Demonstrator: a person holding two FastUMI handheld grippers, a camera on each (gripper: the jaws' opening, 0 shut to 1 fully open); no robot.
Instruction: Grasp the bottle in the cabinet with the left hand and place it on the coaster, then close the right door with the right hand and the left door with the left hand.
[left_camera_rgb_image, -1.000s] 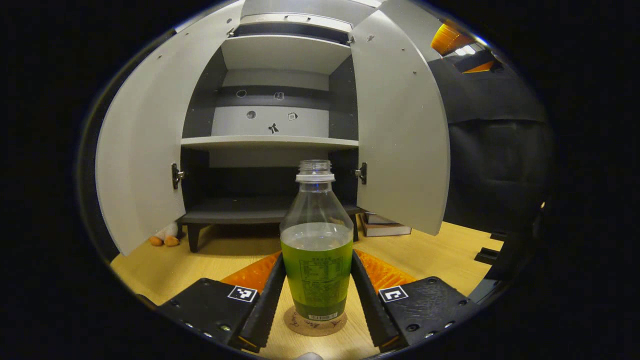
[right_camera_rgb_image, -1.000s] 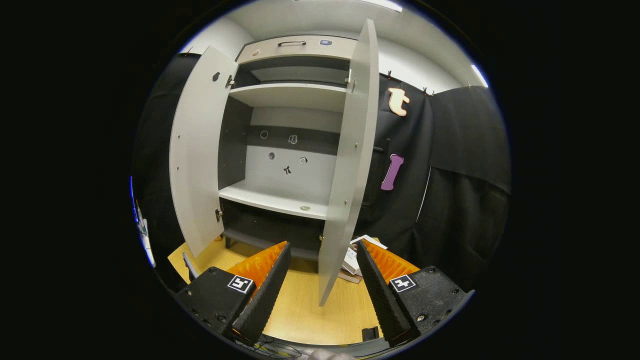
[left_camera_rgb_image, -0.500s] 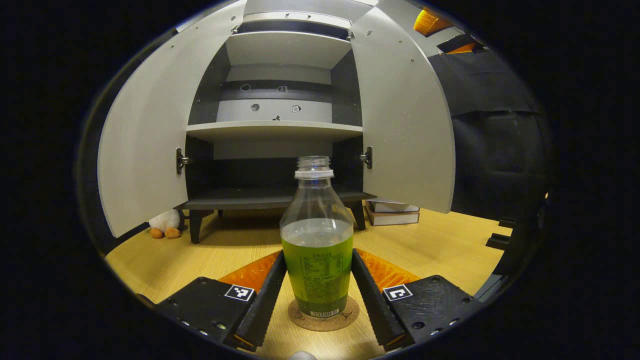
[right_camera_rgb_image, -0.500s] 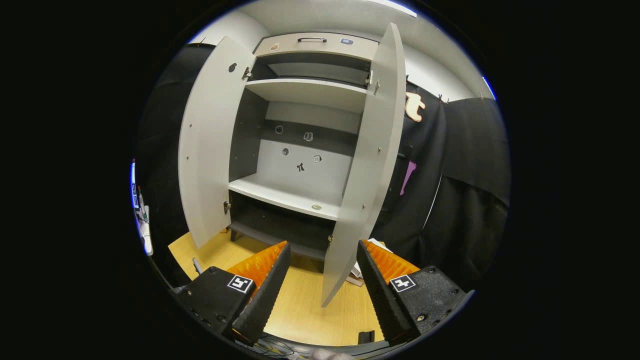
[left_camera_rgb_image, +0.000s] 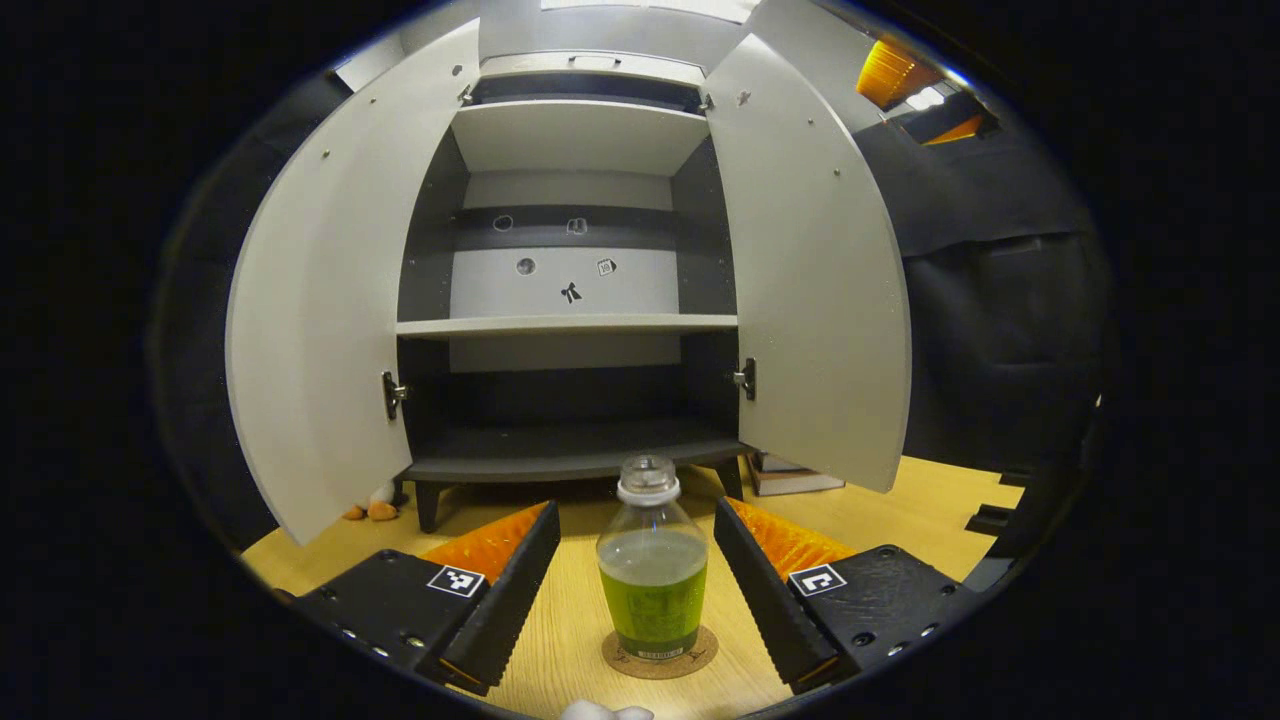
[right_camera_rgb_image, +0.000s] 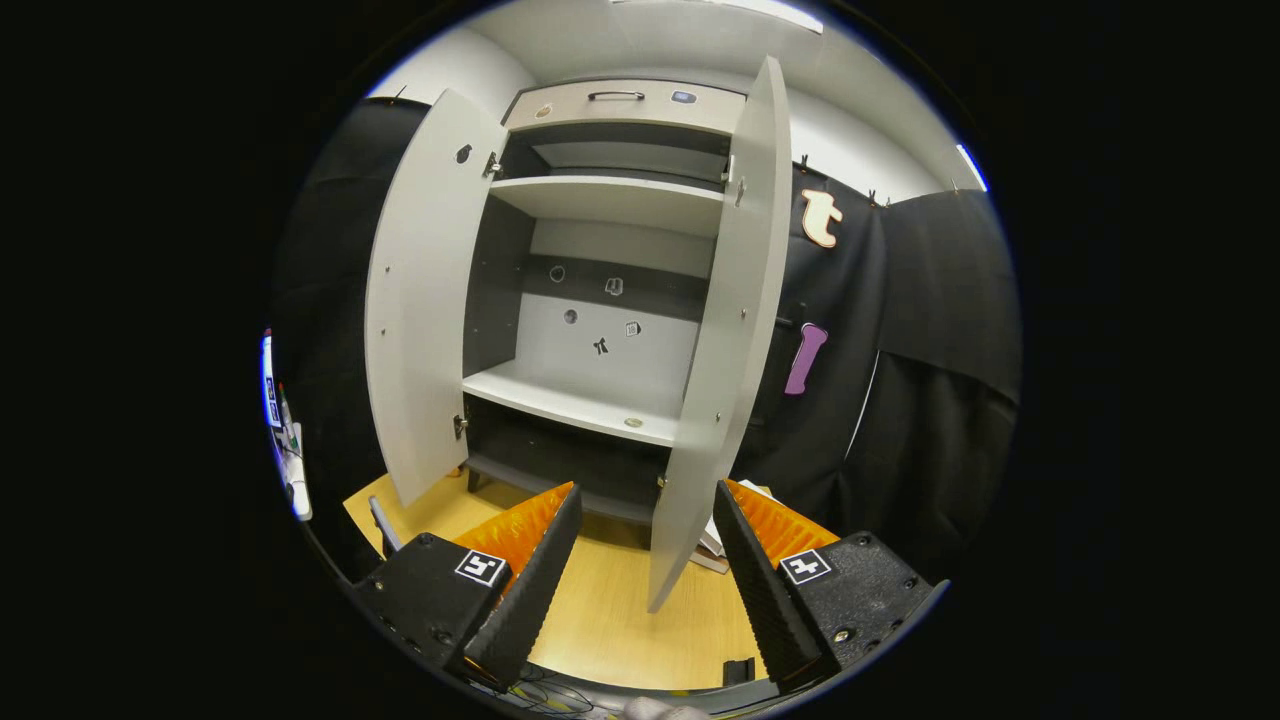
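Now the bottle (left_camera_rgb_image: 652, 585) is standing free on the coaster (left_camera_rgb_image: 660, 655), left gripper (left_camera_rgb_image: 637, 560) gaping wide around it, while the right gripper (right_camera_rgb_image: 640, 540) is hovering open before the right door (right_camera_rgb_image: 720, 380), ready to close it.

Both hand-held grippers (left_camera_rgb_image: 632, 590) (right_camera_rgb_image: 640, 570) wide open

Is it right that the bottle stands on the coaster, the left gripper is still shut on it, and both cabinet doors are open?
Not quite. In the left gripper view the left gripper is open, its fingers apart from the bottle. The bottle does stand on the coaster, and both cabinet doors are open.
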